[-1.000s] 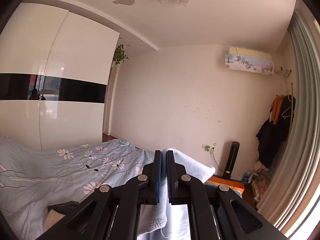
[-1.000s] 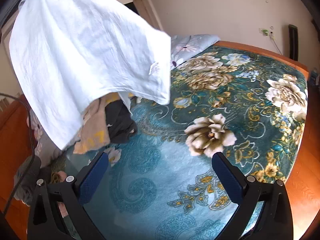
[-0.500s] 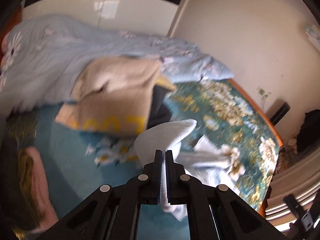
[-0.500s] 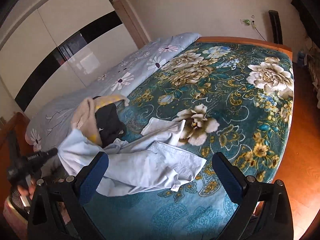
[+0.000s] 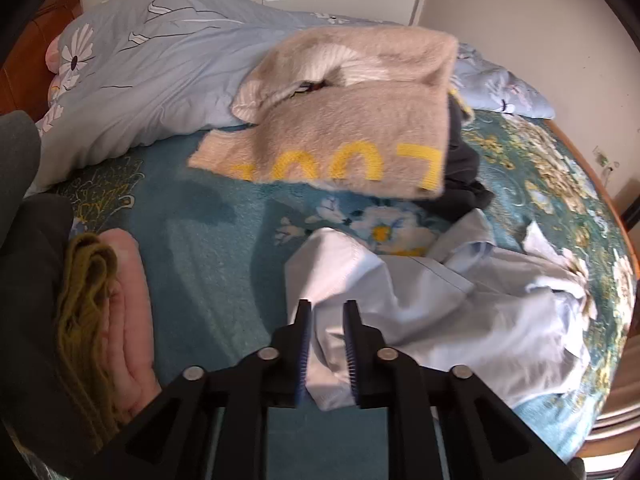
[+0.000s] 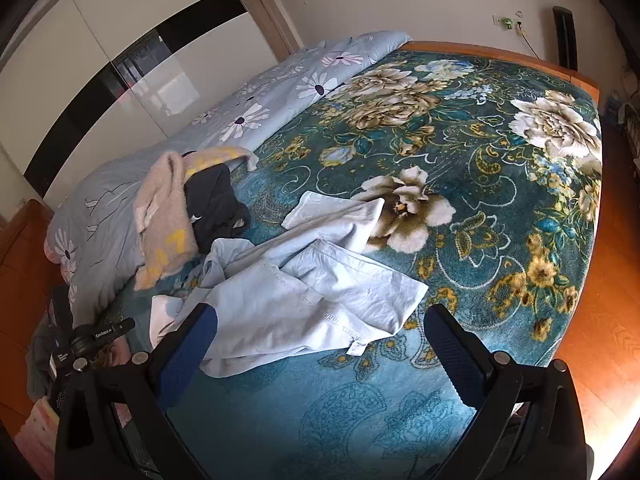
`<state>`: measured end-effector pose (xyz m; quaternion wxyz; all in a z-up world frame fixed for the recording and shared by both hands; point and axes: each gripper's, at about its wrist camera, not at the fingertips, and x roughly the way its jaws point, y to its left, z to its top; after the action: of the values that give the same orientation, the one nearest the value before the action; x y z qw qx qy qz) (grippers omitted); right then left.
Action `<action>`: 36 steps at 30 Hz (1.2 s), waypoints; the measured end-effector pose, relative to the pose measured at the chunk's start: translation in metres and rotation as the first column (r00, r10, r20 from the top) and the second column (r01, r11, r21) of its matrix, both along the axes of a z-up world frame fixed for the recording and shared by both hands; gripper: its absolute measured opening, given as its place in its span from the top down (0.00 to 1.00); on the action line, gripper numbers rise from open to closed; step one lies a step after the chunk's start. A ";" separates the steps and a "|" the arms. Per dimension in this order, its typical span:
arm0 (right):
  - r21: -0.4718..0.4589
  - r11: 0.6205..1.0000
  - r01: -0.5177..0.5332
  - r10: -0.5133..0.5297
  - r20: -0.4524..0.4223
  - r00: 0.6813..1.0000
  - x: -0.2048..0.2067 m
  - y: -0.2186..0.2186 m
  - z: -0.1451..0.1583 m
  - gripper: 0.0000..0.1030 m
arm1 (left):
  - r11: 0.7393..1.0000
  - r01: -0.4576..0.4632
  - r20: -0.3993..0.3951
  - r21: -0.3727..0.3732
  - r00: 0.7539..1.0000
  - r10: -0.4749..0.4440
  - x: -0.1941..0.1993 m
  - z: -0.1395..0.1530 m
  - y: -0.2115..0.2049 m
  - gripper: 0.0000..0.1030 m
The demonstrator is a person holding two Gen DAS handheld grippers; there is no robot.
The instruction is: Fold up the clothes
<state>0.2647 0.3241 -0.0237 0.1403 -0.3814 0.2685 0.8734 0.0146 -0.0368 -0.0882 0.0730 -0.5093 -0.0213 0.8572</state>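
One thin layer of cloth, by the look: judging the shirt (image 6: 320,280) as handling light, soft and floppy, sagging wherever unsupported and dragging a little on the plush blanket (image 6: 440,400). Seeing it lying crumpled on that blanket toward the near side of the bed, sleeves and body overlapping in loose folds, not lying flat.

Hovering low with the left gripper (image 5: 326,320), jaws standing a little apart, a fold of the shirt's edge running between them but looking loose, not pinched. Holding the right gripper (image 6: 322,312) over the near hem, jaws spread wide, grasping nothing.

Favouring a hold on stitched edges, meaning hem corners or shoulder seams, one per gripper, since a pinch mid-panel would only be bunching the cloth.

Noting a sweater (image 5: 340,136) draped over a dark garment (image 5: 464,176) just beyond the shirt, the dark one touching or nearly touching it. Noting a duvet (image 5: 160,60) heaped behind, and a pink stack (image 5: 124,300) with an olive knit (image 5: 86,280) on the left. Finding open blanket to the right, leaving room for spreading there.
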 end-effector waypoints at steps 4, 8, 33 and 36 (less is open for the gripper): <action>-0.002 1.000 0.011 -0.010 0.019 1.000 -0.003 0.001 -0.003 0.00 | 0.999 -0.031 0.093 0.013 0.995 0.030 -0.033 -0.036 -0.006 0.47; 0.003 1.000 0.008 -0.008 0.030 1.000 -0.007 -0.001 -0.005 0.00 | 0.998 -0.066 0.127 -0.012 0.990 0.067 -0.037 -0.051 -0.011 0.97; -0.104 0.955 0.277 -0.278 0.006 0.961 0.051 0.063 -0.006 0.00 | 0.609 0.570 0.070 0.551 0.696 -0.715 0.127 0.031 0.263 0.97; -0.150 0.955 0.256 -0.255 0.022 0.967 0.042 0.059 -0.019 0.00 | 0.664 0.501 0.171 0.556 0.712 -0.681 0.122 0.003 0.247 0.87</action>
<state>0.3072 0.3829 -0.0422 0.2229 -0.3539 0.3809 0.8246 0.1361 0.2099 -0.0848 0.4683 -0.6034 -0.0717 0.6415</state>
